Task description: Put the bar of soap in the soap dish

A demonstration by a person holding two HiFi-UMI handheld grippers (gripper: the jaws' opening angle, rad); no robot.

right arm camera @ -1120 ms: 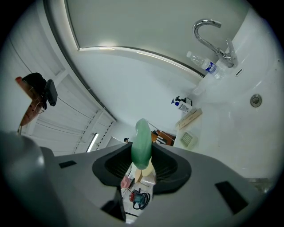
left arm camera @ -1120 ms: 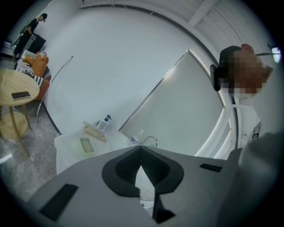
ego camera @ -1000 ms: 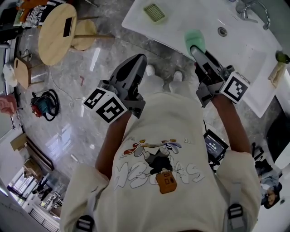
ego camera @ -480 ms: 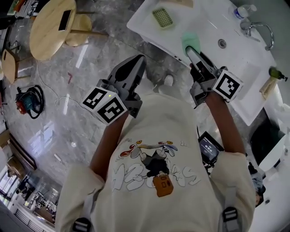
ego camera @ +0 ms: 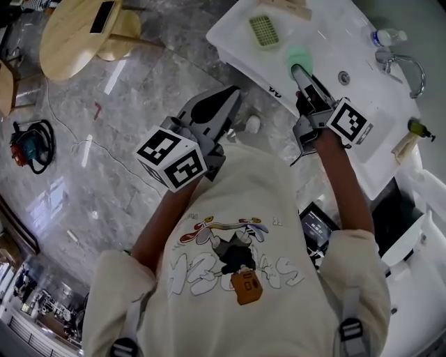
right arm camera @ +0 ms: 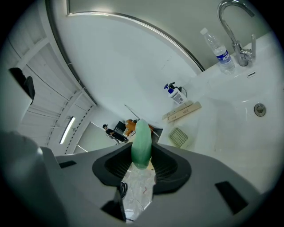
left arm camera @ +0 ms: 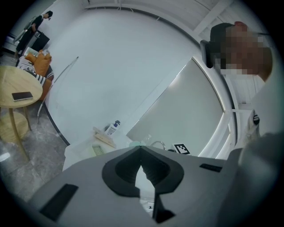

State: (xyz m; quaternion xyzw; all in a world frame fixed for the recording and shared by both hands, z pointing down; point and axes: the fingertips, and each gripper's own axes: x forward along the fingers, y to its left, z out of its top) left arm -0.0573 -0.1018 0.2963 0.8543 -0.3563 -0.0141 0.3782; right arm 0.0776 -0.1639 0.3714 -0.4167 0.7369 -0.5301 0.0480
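My right gripper (ego camera: 300, 66) is shut on the green bar of soap (ego camera: 299, 57), which it holds over the white washbasin counter (ego camera: 237, 31). In the right gripper view the soap (right arm camera: 142, 142) stands on edge between the two dark pads. The pale green slotted soap dish (ego camera: 264, 31) lies on the counter, up and left of the soap; it shows as the soap dish (right arm camera: 179, 137) just right of the soap. My left gripper (ego camera: 221, 106) is shut and empty, held over the floor in front of the counter; its tips (left arm camera: 141, 148) meet with nothing between them.
The basin has a drain (ego camera: 343, 77) and a chrome tap (ego camera: 408, 66), with a water bottle (ego camera: 387, 37) beside it. A wooden block (ego camera: 284, 8) and a pump bottle (right arm camera: 176, 94) stand behind the dish. A round wooden table (ego camera: 77, 31) and a power tool (ego camera: 26, 145) are on the left.
The washbasin has come closer and the right gripper has carried the soap in over the counter, nearer the dish. The left gripper has shifted a little toward the counter, still shut.
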